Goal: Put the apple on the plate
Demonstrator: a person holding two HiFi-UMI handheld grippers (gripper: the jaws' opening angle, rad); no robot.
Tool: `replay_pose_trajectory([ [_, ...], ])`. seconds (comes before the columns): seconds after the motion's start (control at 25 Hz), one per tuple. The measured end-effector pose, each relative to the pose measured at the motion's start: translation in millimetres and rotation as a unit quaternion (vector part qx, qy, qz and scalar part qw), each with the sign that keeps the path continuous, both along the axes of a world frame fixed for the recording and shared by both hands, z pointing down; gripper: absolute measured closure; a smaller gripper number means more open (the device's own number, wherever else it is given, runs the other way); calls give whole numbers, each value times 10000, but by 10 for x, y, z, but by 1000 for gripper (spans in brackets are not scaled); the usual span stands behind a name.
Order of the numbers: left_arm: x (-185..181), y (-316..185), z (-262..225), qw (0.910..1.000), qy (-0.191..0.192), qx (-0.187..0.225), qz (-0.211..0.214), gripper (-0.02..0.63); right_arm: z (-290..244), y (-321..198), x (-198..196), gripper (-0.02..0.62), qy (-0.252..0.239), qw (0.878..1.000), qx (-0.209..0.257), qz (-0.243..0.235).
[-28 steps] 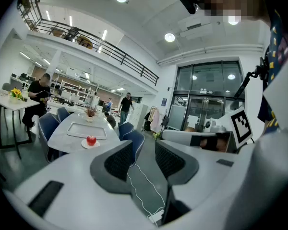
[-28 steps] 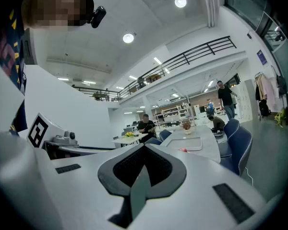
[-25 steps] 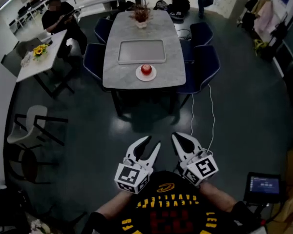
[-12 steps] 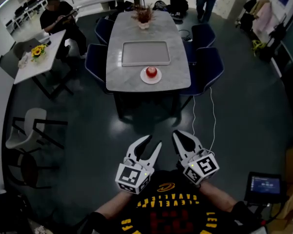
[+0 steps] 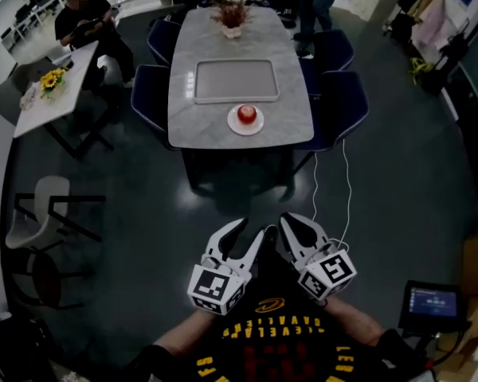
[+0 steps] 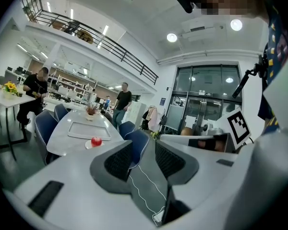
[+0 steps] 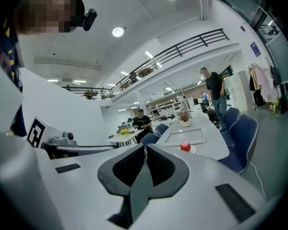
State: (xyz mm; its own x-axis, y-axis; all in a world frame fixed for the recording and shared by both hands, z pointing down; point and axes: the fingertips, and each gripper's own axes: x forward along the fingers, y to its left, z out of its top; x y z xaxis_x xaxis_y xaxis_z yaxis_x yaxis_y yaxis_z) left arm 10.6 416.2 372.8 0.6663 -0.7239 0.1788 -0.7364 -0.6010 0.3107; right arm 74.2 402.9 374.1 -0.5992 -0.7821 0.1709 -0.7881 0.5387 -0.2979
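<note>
1. Far across the dark floor, at the near end of the grey table (image 5: 199, 130): shows the apple (image 5: 247, 114) sitting on the white plate (image 5: 233, 125), just in front of the rectangular tray (image 5: 235, 80). Reads as the placing already done.
2. Close to the torso, well apart from the table: presents the left gripper (image 5: 250, 229) with jaws moderately apart, nothing between them but floor and a white cable (image 5: 346, 181). Presents the right gripper (image 5: 295, 223) with pads drawn together to a hairline, clasping nothing.
3. Could go wrong only through a return to the table: would take a knock to the table edge, or a needless regrasp, to roll the apple off the shallow plate. Could also snag on the cable trailing over the floor beside the right-hand chairs (image 5: 338, 102).
4. Hides both hands beneath the marker cubes. Cuts off the plate's far rim behind the apple. Leaves too small to judge whether the apple sits centred, and which way its stem points. Leaves uncertain whether the right pads truly touch.
</note>
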Motion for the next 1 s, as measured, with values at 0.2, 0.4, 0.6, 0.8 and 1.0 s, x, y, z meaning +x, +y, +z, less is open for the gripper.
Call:
replay_pose_trajectory([
  [0.2, -22, -422, 24, 9997, -70, 8, -247, 454, 35, -454, 16, 588, -194, 9997, -2, -164],
  [0.4, 85, -966, 4, 9987, -202, 31, -463, 454, 5, -1053, 121, 588, -354, 9987, 50, -376],
  [0.6, 253, -1435, 33, 9974, -284, -54, -656, 454, 111, -1549, 284, 588, -500, 9970, -181, -564],
  [0.8, 336, -1819, 106, 9948, -215, -235, -968, 454, 236, -1959, 418, 588, -554, 9946, -369, -793],
  [1.0, 354, -1970, 134, 9925, -134, -375, -1159, 454, 306, -2142, 473, 588, -578, 9932, -442, -913],
])
